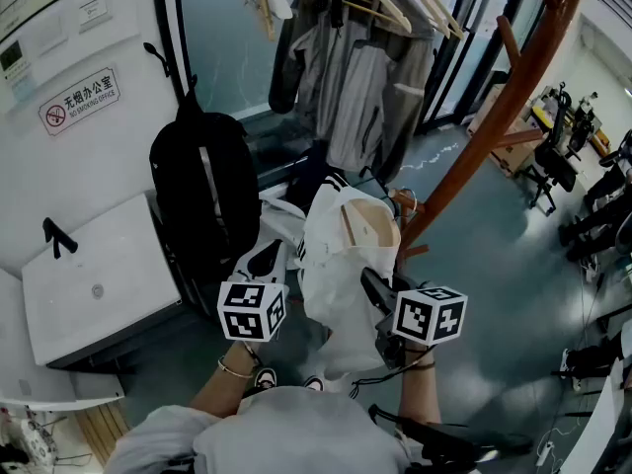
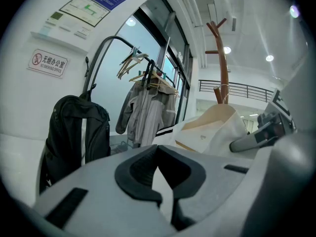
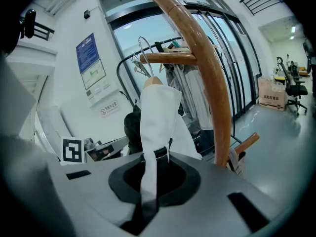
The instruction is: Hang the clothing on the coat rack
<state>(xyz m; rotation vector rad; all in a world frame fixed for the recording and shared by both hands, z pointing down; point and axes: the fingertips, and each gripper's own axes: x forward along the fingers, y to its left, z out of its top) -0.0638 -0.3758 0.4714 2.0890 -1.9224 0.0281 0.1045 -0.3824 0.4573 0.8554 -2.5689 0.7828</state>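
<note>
White garment (image 1: 336,265) sat at centre of the head view, draped on a wooden hanger (image 1: 370,227) and held up between the two claws. Left claw (image 2: 160,174) was at lower centre-left of the head view. In its own view the jaws were nearly together, with a pale sliver of fabric pinched between the pads. Right claw (image 3: 150,177) was at lower centre-right, jaws clamped on a narrow white fold of the same garment, which ran up from the pads to the hanger top. Brown wooden coat rack (image 1: 499,107) rose through the upper right of the head view, just right of the garment. Whether the two touched could not be told. In the right gripper view a rack arm crossed just above the hanger's hook. Black backpack (image 1: 202,191) hung left of centre against the white wall. Grey jackets (image 1: 360,87) hung on hangers at top centre. White cabinet (image 1: 89,284) stood at lower left. Floor (image 1: 494,294) was grey and glossy at right.
</note>
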